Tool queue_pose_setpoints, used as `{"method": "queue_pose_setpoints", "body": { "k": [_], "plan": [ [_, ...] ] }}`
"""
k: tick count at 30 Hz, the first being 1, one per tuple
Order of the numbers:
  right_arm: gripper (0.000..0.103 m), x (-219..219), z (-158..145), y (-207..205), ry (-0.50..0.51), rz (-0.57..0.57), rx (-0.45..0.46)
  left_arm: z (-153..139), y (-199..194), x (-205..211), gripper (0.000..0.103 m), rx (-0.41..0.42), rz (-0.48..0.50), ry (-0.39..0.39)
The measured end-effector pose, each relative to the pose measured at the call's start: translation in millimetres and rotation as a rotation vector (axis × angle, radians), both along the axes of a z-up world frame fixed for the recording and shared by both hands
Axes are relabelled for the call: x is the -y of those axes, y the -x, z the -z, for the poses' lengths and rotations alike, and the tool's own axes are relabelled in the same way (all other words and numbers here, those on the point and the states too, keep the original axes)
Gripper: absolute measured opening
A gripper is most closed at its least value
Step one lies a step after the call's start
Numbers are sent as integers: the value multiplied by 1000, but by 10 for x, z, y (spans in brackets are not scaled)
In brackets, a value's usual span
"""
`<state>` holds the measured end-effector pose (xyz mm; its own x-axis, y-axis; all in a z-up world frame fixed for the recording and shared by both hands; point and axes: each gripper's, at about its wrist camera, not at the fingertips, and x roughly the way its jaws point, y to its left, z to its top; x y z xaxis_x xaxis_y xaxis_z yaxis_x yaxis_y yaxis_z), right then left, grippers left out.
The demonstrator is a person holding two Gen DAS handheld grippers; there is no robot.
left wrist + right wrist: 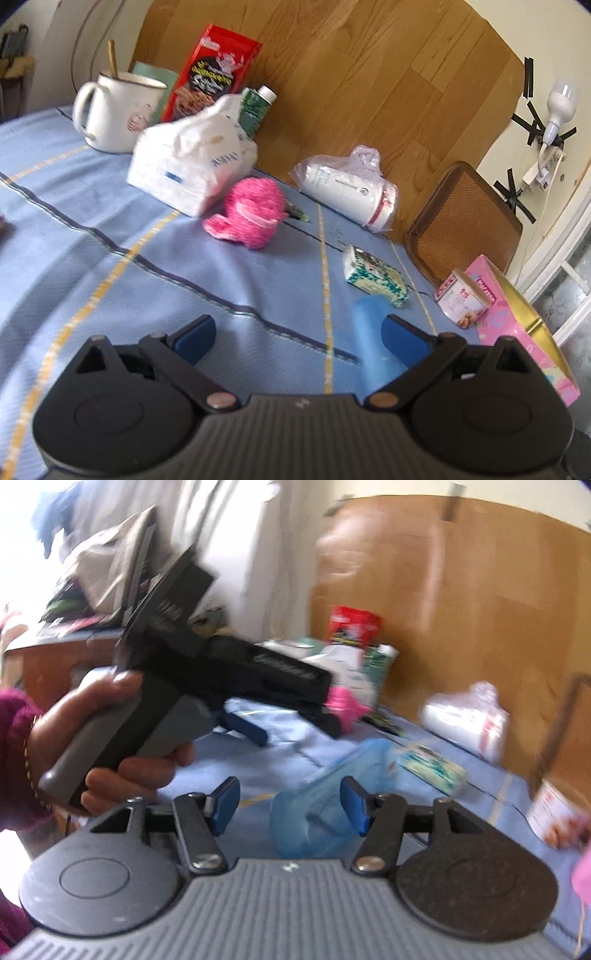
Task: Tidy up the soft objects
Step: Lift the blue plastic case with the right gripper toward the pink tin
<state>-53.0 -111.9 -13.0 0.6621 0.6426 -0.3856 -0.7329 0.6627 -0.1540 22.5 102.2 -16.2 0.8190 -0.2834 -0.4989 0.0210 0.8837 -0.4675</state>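
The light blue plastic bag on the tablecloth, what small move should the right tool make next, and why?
Probably ease the right tool forward and close on the light blue plastic bag. Its blue pads stand apart, not pressing the bag, which lies loose on the blue striped tablecloth between them. The left tool is open too, holding nothing, with the fluffy pink plush toy further off.
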Motion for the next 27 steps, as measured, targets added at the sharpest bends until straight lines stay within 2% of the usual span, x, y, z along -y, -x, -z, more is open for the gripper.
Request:
{"method": "queue_pose_setpoints", "body": {
  "k": [3,6,7,9,11,13,15,16,17,18,19,20,23,26,27],
  "plan": [
    [64,-198,61,-2,51,-33,13,-88,86,-85,100,1,-12,-10],
    [64,-179,12,13,17,-37,7,-181,103,-101,99,-15,-9,-61],
    [69,-162,-3,9,14,-23,8,-208,89,-85,98,-24,4,-76],
    [86,-144,-18,-19,11,32,3,-241,50,-24,97,-40,38,-93],
    [90,-150,-14,-75,8,78,-29,-264,6,66,95,-47,87,-98],
    [91,-208,6,-177,23,97,-96,-269,-55,203,94,-65,140,-126],
    [91,-298,52,-285,61,102,-165,-213,-124,327,83,-110,178,-170],
    [91,-348,77,-333,78,108,-189,-163,-154,369,83,-137,194,-171],
    [89,-382,94,-383,86,112,-211,-115,-171,370,77,-149,220,-118],
    [84,-377,99,-430,66,110,-237,-100,-172,380,67,-152,228,-88],
    [78,-360,103,-463,58,105,-258,-104,-176,411,58,-165,235,-88],
    [63,-335,90,-471,38,102,-267,-93,-176,433,54,-176,252,-71],
    [60,-249,59,-412,23,130,-249,-138,-169,592,54,-180,281,-122],
    [56,-118,71,-337,19,161,-217,-224,-184,733,52,-174,318,-116],
    [51,-51,59,-314,4,178,-208,-267,-190,786,51,-166,329,-114]
  ]
}}
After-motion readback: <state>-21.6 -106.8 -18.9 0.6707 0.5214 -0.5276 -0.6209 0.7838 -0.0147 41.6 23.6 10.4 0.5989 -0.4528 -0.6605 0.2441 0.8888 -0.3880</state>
